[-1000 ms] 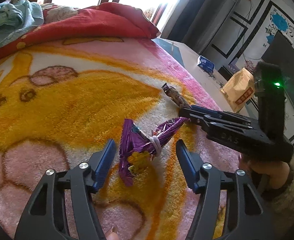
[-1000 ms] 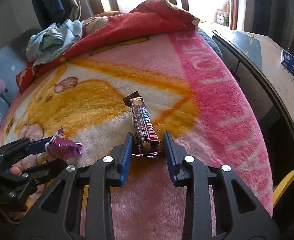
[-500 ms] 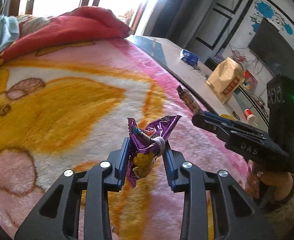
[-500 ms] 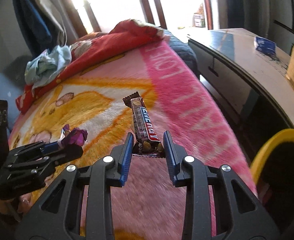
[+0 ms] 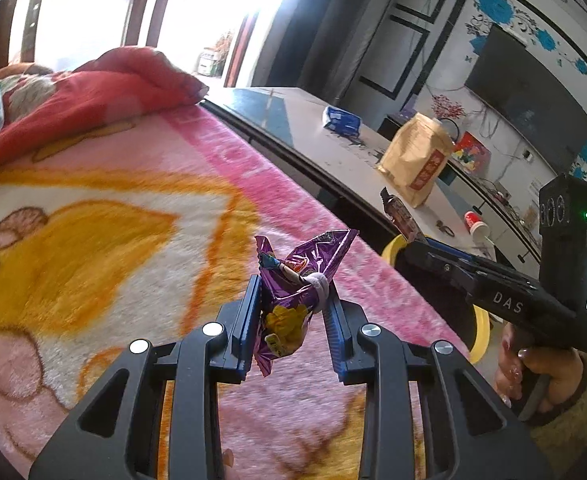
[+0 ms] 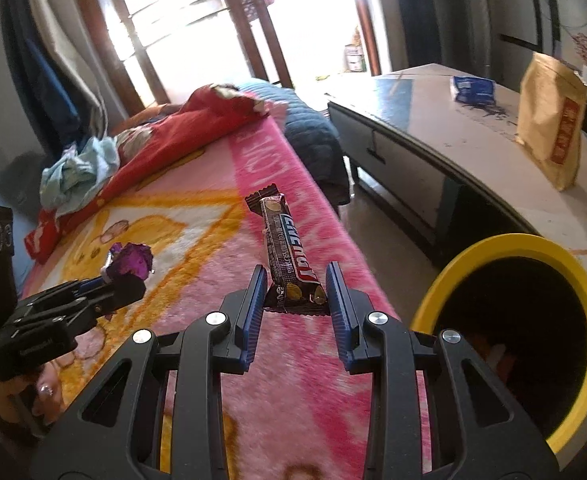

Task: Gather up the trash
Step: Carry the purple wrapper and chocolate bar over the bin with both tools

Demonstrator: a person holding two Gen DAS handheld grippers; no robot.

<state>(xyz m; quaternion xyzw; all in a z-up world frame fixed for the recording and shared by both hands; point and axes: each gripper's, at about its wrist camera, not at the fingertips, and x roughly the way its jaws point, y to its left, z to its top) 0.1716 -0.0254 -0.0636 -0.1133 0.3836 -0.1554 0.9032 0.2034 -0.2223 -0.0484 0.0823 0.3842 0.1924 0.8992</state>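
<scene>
Nearest the lens in the left wrist view, the left gripper [image 5: 293, 312] is seen with its fingers pinching a crumpled purple wrapper [image 5: 293, 292] that is tied round with a pale band; the wrapper is held clear above the pink and yellow blanket [image 5: 113, 220] of the bed. In the right wrist view the right gripper [image 6: 295, 300] is seen with its fingers closed on the lower end of a dark snack bar wrapper [image 6: 287, 256], which stands up and away from the camera, likewise lifted off the bed. Just beside and below the right gripper a yellow-rimmed bin [image 6: 489, 252] stands with its dark mouth open, and some pale and orange scraps can be made out inside. Neither piece is over the mouth yet, though the bar wrapper is the nearer one. Beyond the bed edge a table [image 6: 433, 120] carries a tan paper bag [image 6: 553, 120] and a small blue packet [image 6: 473, 90]; whether these count as trash cannot be told. At the far end of the bed a red quilt [image 6: 197, 132] and a light blue cloth [image 6: 77, 168] are heaped. Both pieces are judged picked up, with the dropping into the bin left to be done, and no other litter is seen on the visible blanket
</scene>
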